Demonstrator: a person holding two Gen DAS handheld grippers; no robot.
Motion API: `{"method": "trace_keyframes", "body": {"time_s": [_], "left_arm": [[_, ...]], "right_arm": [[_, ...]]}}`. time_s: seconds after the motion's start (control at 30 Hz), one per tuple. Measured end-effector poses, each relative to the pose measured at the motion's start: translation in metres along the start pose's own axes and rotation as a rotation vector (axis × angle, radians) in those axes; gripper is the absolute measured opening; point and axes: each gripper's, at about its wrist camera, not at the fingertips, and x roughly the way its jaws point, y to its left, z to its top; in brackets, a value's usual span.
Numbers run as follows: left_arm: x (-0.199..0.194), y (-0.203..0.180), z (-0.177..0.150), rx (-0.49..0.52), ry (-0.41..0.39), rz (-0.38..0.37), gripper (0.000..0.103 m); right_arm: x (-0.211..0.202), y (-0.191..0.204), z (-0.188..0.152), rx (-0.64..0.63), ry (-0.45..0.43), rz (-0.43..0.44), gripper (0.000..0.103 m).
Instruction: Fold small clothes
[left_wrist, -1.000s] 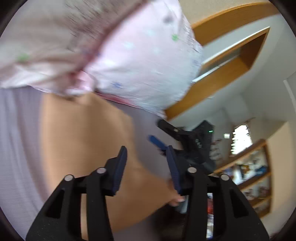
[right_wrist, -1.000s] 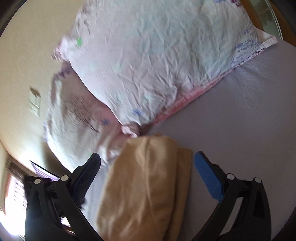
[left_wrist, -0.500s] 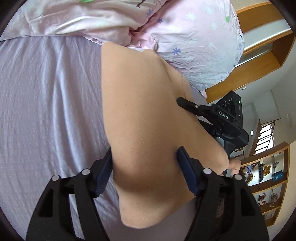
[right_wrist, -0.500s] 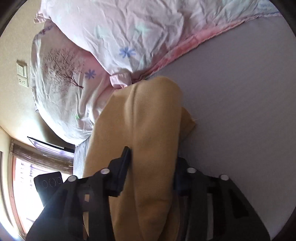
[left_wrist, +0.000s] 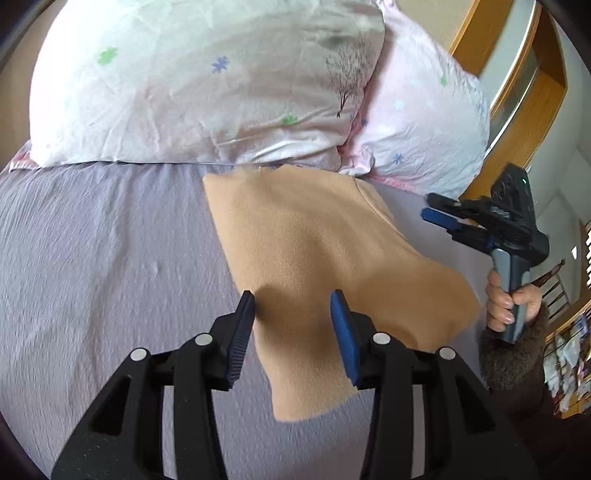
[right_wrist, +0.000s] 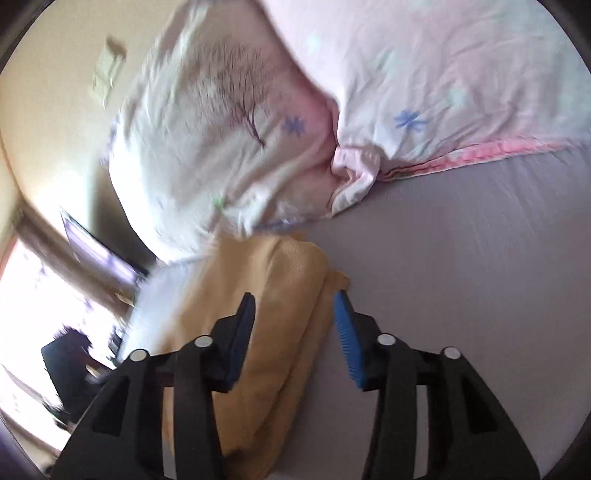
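A tan garment (left_wrist: 314, 251) lies folded on the lilac bed sheet (left_wrist: 92, 258), its far end touching the pillows. My left gripper (left_wrist: 293, 314) is open, its jaws astride the garment's near left part, holding nothing. My right gripper (right_wrist: 293, 314) is open over the garment's folded edge (right_wrist: 280, 295), jaws apart and empty. The right gripper also shows in the left wrist view (left_wrist: 439, 214), held by a hand at the garment's right side, clear of the cloth.
Two pale pink floral pillows (left_wrist: 207, 81) (left_wrist: 424, 122) lie along the head of the bed. A wooden frame (left_wrist: 528, 122) stands at the right. The sheet (right_wrist: 480, 258) spreads right of the garment. A window (right_wrist: 33, 295) glares at the left.
Both grippers have pulled back from the garment. The right gripper, shut on its folded edge half a second ago, has opened and let go. The left jaws stay open.
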Motion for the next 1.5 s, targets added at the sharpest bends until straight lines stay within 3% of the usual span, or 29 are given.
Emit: {"method": "trace_keyframes", "body": {"time_s": [0.13, 0.23, 0.33, 0.37, 0.4, 0.43, 0.53, 0.63, 0.67, 0.7, 0.73, 0.77, 0.8, 0.93, 1.1, 1.2, 1.5], "left_arm": [[-0.026, -0.008, -0.010, 0.049, -0.080, -0.045, 0.056], [-0.025, -0.029, -0.012, 0.103, -0.081, -0.096, 0.061], [-0.016, -0.041, -0.014, 0.119, -0.068, -0.134, 0.064], [-0.012, -0.043, -0.017, 0.125, -0.054, -0.139, 0.065], [-0.008, -0.044, -0.019, 0.128, -0.040, -0.131, 0.066], [-0.003, -0.044, -0.021, 0.129, -0.023, -0.117, 0.066], [0.004, -0.044, -0.032, 0.113, 0.051, -0.110, 0.066], [-0.003, -0.045, -0.042, 0.112, 0.055, -0.111, 0.069], [-0.010, -0.045, -0.045, 0.102, 0.049, -0.129, 0.072], [-0.015, -0.046, -0.049, 0.096, 0.042, -0.136, 0.079], [-0.022, -0.046, -0.053, 0.088, 0.033, -0.127, 0.090], [-0.030, -0.047, -0.059, 0.078, 0.021, -0.099, 0.095], [-0.034, -0.048, -0.063, 0.071, 0.016, -0.067, 0.101], [-0.027, -0.052, -0.079, 0.048, 0.095, 0.145, 0.101], [-0.002, -0.052, -0.083, 0.041, 0.173, 0.256, 0.101], [0.008, -0.053, -0.083, 0.060, 0.186, 0.310, 0.101], [0.018, -0.050, -0.091, 0.060, 0.212, 0.344, 0.101]], "right_arm": [[-0.025, 0.018, -0.049, 0.007, 0.051, 0.018, 0.049], [-0.025, 0.028, -0.086, -0.004, 0.089, 0.033, 0.049], [-0.011, 0.044, -0.102, -0.055, 0.080, 0.010, 0.047], [-0.006, 0.047, -0.106, -0.071, 0.078, -0.019, 0.041], [-0.003, 0.045, -0.109, -0.074, 0.087, -0.058, 0.008], [0.002, 0.038, -0.110, -0.042, 0.108, -0.103, 0.006], [0.003, 0.013, -0.116, 0.079, 0.126, -0.111, 0.006], [-0.007, 0.025, -0.124, 0.036, 0.100, -0.115, 0.007], [-0.010, 0.032, -0.124, 0.008, 0.083, -0.128, 0.012], [-0.013, 0.040, -0.127, -0.024, 0.065, -0.153, 0.030], [-0.022, 0.049, -0.132, -0.060, 0.040, -0.184, 0.069], [-0.026, 0.054, -0.135, -0.083, 0.019, -0.213, 0.091], [-0.030, 0.058, -0.137, -0.109, -0.008, -0.238, 0.102], [-0.025, 0.084, -0.147, -0.221, -0.018, -0.342, 0.102], [0.010, 0.099, -0.161, -0.335, 0.063, -0.656, 0.102], [0.019, 0.095, -0.166, -0.331, 0.089, -0.643, 0.102], [0.037, 0.087, -0.171, -0.311, 0.133, -0.707, 0.102]]}}
